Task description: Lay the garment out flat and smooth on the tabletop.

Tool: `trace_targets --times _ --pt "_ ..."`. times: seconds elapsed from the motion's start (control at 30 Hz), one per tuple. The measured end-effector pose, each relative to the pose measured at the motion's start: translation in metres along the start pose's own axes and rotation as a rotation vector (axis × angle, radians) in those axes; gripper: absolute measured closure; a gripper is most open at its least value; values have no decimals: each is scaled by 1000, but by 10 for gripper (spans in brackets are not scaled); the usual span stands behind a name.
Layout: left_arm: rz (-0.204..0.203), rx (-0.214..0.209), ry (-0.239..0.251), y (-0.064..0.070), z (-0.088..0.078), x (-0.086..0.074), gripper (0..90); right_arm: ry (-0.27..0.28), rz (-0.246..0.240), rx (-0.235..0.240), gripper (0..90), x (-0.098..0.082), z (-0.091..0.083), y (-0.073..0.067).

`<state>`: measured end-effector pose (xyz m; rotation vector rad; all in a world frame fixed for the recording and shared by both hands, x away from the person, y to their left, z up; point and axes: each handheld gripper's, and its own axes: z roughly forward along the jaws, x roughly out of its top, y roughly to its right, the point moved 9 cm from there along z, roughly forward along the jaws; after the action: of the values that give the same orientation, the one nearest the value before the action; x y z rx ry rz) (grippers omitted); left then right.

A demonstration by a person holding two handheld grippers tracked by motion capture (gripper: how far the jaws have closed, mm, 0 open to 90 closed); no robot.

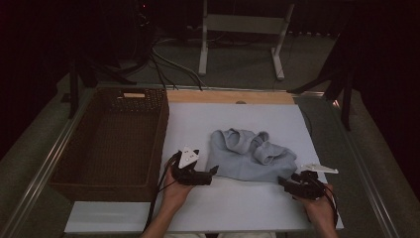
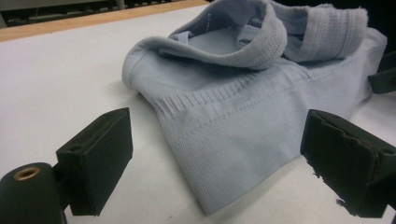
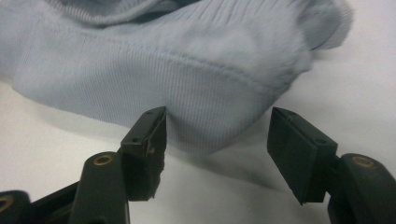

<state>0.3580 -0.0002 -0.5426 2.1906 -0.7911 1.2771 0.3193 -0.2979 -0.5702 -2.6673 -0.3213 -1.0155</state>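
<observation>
On the white tabletop (image 1: 124, 218), a crumpled blue garment (image 1: 247, 156) lay between the left gripper (image 1: 214, 171) and right gripper (image 1: 281, 182), both with jaws open, holding nothing. A shallow bite might have slipped off its edge.

A pale blue ribbed garment (image 1: 247, 156) lies crumpled on the white table top (image 1: 237, 203), its cuffed openings folded over on top. One flat corner (image 2: 224, 177) lies between the left gripper's (image 2: 219, 158) fingers (image 2: 100, 158). Another edge (image 3: 210, 126) sits just ahead of the right gripper's (image 3: 217, 149) fingers (image 3: 299, 154), untouched.
</observation>
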Motion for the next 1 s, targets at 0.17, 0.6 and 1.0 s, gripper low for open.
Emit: trace_targets --times 0.17,0.6,1.0 --pt "-6 2 -19 -1 3 -5 112 -30 -10 11 570 -3 5 -3" --pt "-27 -3 -33 -2 5 -10 135 45 -23 37 841 2 -27 -17" --pt "-62 -9 -99 -1 9 -19 163 93 -20 49 845 7 -41 -23"
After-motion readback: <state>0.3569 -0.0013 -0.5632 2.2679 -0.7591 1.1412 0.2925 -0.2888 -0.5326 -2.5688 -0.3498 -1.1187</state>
